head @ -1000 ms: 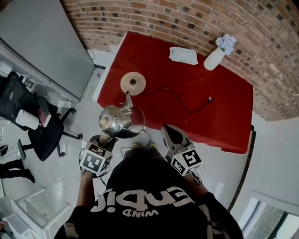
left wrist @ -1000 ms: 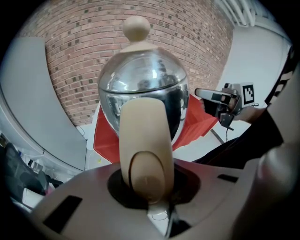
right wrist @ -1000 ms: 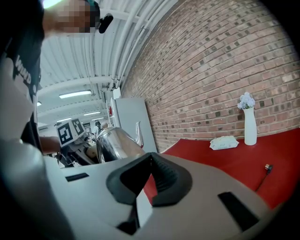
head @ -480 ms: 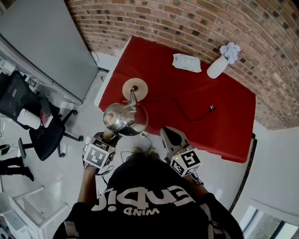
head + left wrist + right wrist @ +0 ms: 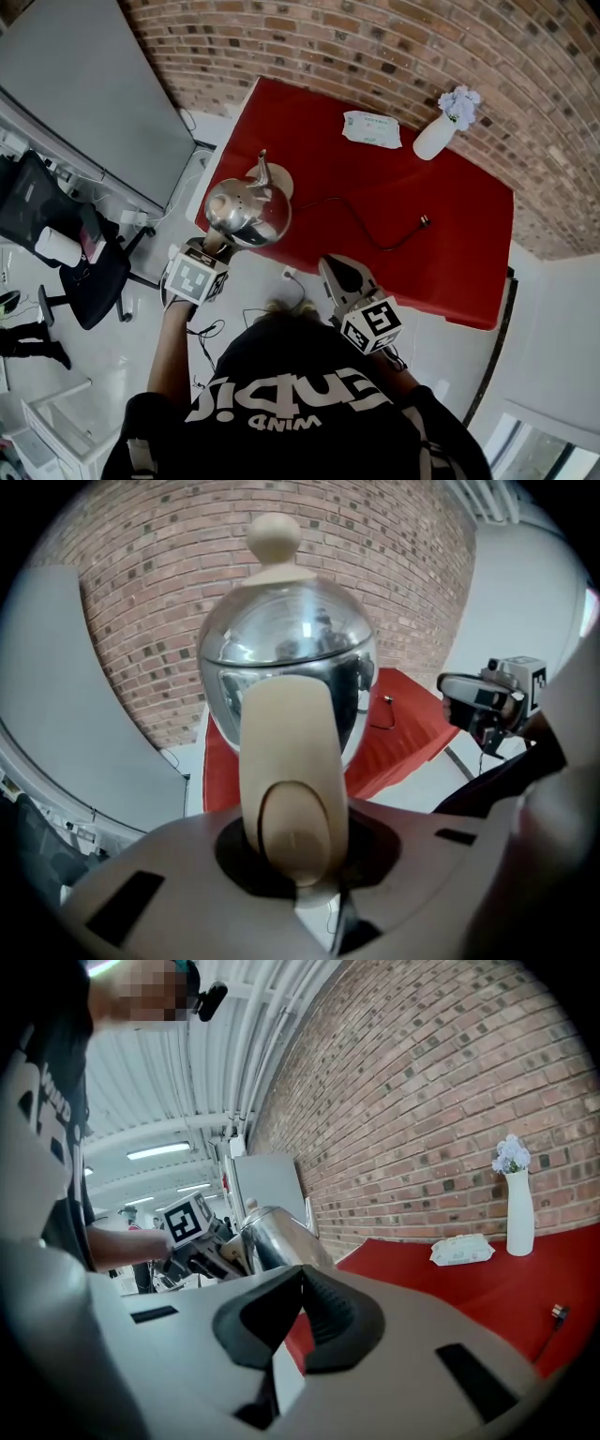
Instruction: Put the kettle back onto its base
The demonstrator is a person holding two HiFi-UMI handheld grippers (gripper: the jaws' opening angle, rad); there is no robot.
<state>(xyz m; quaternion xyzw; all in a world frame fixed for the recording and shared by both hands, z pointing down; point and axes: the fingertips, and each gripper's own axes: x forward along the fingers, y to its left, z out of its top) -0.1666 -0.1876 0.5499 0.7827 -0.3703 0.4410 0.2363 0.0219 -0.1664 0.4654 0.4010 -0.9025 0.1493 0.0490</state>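
A shiny steel kettle [image 5: 246, 208] with a beige handle [image 5: 286, 771] and lid knob [image 5: 274, 538] hangs over the near left corner of the red table [image 5: 375, 178]. My left gripper [image 5: 217, 246] is shut on the handle, which fills the space between its jaws in the left gripper view. The round beige base [image 5: 283, 180] is almost wholly hidden under the kettle; only a sliver shows beside the spout [image 5: 261, 169]. My right gripper [image 5: 337, 272] is held off the table's near edge, shut and empty, its dark pads [image 5: 323, 1312] touching. From it the kettle [image 5: 277, 1237] shows to the left.
The base's black cable [image 5: 361, 214] runs across the table to a loose plug [image 5: 424, 223]. A white vase [image 5: 436, 131] with flowers and a wipes pack [image 5: 372, 129] sit at the far side by the brick wall. An office chair [image 5: 75, 267] stands on the floor at left.
My left gripper has carried the kettle away from the body and over the table's corner, so it now covers the base. The right gripper has hardly moved.
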